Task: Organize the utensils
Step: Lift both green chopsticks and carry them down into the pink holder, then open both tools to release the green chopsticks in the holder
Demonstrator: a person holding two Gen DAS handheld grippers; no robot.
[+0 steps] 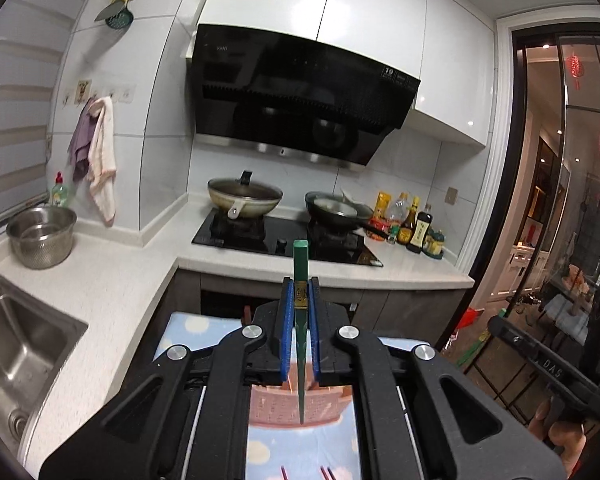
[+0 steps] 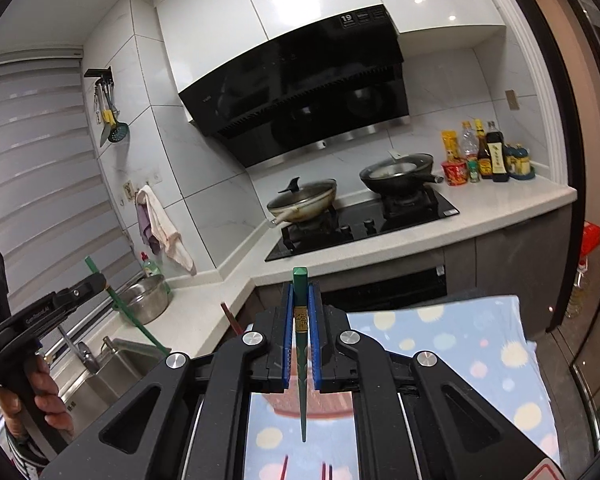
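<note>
My left gripper point(image 1: 300, 292) is shut on a green chopstick point(image 1: 301, 264) that stands upright between the blue pads, tip pointing down over a pink container point(image 1: 300, 404) on a dotted blue cloth point(image 1: 196, 332). My right gripper point(image 2: 300, 296) is shut on a second green chopstick point(image 2: 300, 284), also upright, its tip above a pink container point(image 2: 312, 404). The left gripper with its green chopstick point(image 2: 120, 300) also shows at the left of the right wrist view. Red chopsticks point(image 2: 328, 472) lie on the cloth below.
A white L-shaped counter point(image 1: 112, 280) holds a steel sink point(image 1: 16, 360) and a steel bowl point(image 1: 42, 236). A black hob point(image 1: 284, 236) carries two pans. Sauce bottles point(image 1: 416, 228) stand at the right. A glass door point(image 1: 572, 200) is at the far right.
</note>
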